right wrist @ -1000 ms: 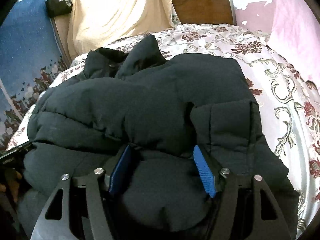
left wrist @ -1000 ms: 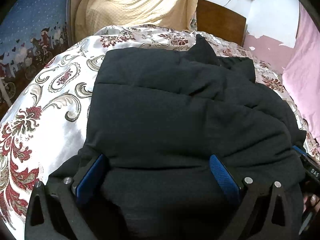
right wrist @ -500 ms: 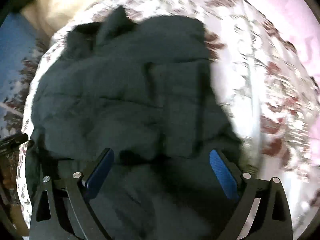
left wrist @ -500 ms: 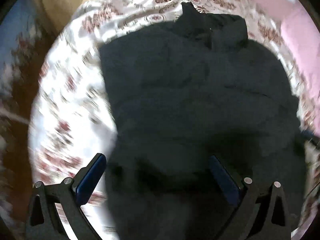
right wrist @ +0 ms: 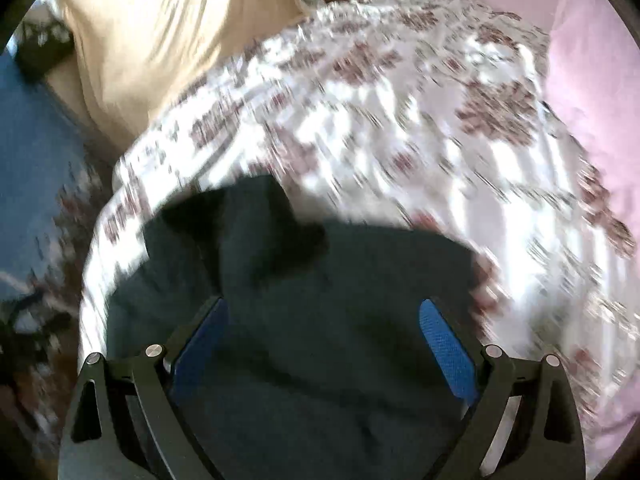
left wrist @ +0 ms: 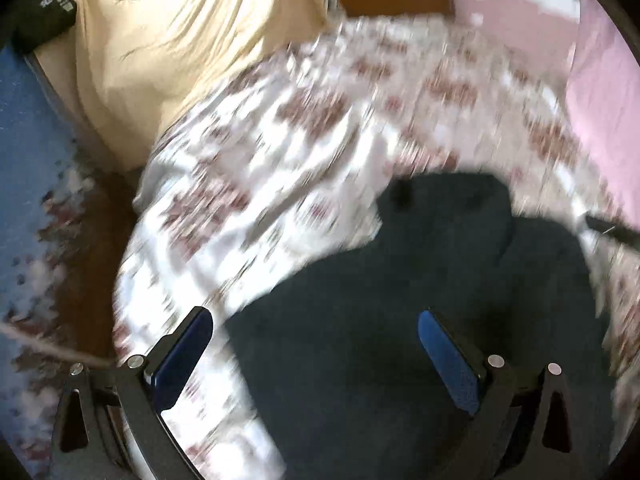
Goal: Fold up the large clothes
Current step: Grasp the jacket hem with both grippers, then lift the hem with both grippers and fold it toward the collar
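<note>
The jacket lies bunched on the bed, dark and padded, its collar end pointing up toward the headboard; both views are smeared with motion blur, so fine creases cannot be read. The left gripper hangs above the jacket's left edge with its jaws wide apart and nothing between the pads, half over jacket and half over bedspread. The right gripper hangs over the jacket's middle, jaws equally wide and empty. Judging by this, one fold is laid down and both tongs are free between grasps. The next move likely calls for picking fresh hold points, probably an outer edge or the hem, and pinching enough of the thick padding to carry it over
</note>
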`<state>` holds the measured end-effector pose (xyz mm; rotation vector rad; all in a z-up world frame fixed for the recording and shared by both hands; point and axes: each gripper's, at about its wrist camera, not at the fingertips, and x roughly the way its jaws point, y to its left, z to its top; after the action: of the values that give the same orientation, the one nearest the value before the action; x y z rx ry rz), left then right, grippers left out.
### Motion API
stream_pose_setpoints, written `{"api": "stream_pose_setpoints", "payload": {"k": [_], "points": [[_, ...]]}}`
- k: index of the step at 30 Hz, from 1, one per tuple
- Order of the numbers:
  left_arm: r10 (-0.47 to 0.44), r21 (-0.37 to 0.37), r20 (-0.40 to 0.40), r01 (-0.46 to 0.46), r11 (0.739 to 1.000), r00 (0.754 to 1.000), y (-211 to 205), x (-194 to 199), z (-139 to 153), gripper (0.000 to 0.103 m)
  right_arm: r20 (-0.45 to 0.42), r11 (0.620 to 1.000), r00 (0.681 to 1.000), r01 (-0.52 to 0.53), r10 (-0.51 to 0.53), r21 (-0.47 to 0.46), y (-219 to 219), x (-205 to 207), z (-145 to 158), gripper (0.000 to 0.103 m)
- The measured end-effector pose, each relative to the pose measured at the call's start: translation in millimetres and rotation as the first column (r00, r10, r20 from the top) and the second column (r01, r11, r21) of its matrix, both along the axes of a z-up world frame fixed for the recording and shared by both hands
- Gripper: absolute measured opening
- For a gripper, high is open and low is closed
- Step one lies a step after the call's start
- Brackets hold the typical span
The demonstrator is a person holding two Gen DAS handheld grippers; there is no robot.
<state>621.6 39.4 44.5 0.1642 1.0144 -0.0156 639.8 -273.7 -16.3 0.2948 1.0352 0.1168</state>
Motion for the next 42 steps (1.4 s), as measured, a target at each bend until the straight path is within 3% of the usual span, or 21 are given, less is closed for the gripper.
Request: {"api": "stream_pose_setpoints", "payload": {"k": [3,6,9,13,16,18,20,23,33,38,42], "points": [[0.016,-0.026,0.041,-0.015,1.0,0.999,-15.5,32.0,-9.5,0.103,0.081,0.997,0.993,0.08,-0.081,0.011,27.9,33.5,-8.7,0.094],[0.034,-0.017,0.023,-0.033,0.999,0.999,-26.0,55.9,-32.2,0.103,0.106,0.997,0.991,0.08,-0.081,0.014,41.8,46.9,-14.7,0.094],[0.05,-0.014,0.009,-0.049,0.999,0.999,-29.3,69.7,-54.0,0.103,0.101,0.999,0.994,0.052,-0.052,-0.003,58.7,66.8,-26.3,0.085],[0.089,-0.082,-0.018,-0.09,0.993,0.996,-22.7,88.5,-71.6,0.096,0.08,0.999,0.996,0.03,-0.027,-0.038,72.2,84.8,-38.4,0.073],[0.129,-0.149,-0.045,-0.135,0.98,0.991,-15.7,96.6,-82.4,0.067,0.059,1.0,0.998,0.021,-0.019,-0.022,72.7,90.7,-47.5,0.054],[0.124,-0.224,-0.081,-0.139,0.965,0.989,-11.8,98.4,-90.1,0.029,0.049,1.0,0.999,-0.006,0.006,0.0,75.9,90.4,-54.4,0.046],[0.095,-0.295,-0.078,-0.114,0.948,0.992,-11.5,95.3,-92.5,0.011,0.064,1.0,0.998,-0.028,0.028,-0.003,77.5,85.7,-52.8,0.025],[0.083,-0.3,-0.005,-0.08,0.951,0.997,-13.0,77.9,-80.4,0.006,0.084,0.999,0.995,-0.05,0.051,-0.014,76.9,77.8,-47.7,0.016],[0.081,-0.388,0.15,-0.017,0.921,0.985,18.1,-20.6,-38.9,0.005,0.269,0.986,0.95,-0.144,0.161,-0.084,51.8,-10.9,4.6,0.011],[0.138,-0.478,0.158,-0.047,0.877,0.978,36.2,-73.4,-61.7,0.004,0.337,0.975,0.918,-0.171,0.21,-0.143,38.7,-74.2,11.6,0.006],[0.178,-0.521,0.124,-0.089,0.849,0.976,40.0,-85.3,-96.2,0.004,0.325,0.965,0.918,-0.17,0.229,-0.2,37.3,-104.2,-10.3,0.006]]}}
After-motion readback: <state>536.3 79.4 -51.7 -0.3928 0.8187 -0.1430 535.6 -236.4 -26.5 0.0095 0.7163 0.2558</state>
